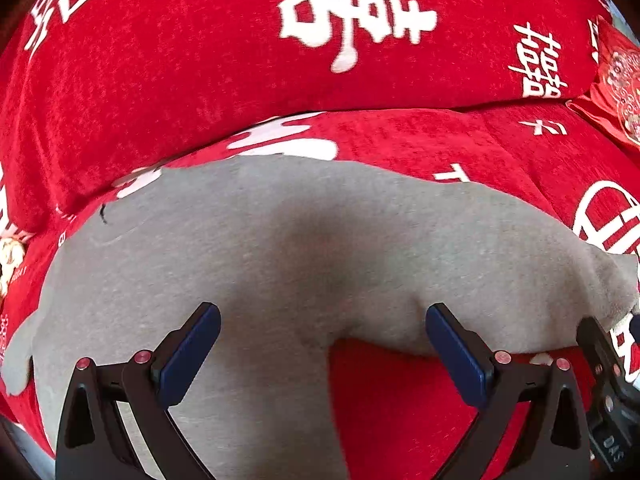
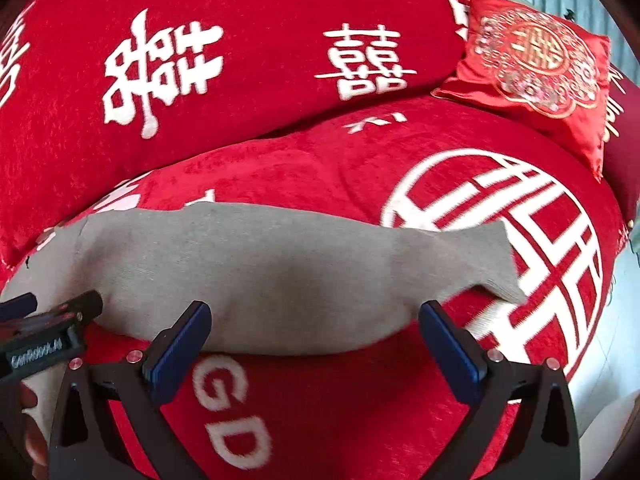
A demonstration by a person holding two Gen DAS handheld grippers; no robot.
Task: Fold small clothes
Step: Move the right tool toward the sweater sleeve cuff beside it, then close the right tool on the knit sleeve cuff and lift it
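Both tongs, left [image 1: 322,344] and right [image 2: 314,340], wide open, holding nothing, hovering at near edge of grey garment [image 1: 248,248]. Garment lies spread on red sofa cover [image 2: 320,160], legs apart. No fold visible yet; prob whole job left.

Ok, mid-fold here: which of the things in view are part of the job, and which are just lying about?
Part of the job:
grey garment, spread on the cover
left tongs, open over it
right tongs, open at its near edge

Just lying about:
red sofa cover underneath
embroidered red cushion, at the back right, apart from the garment
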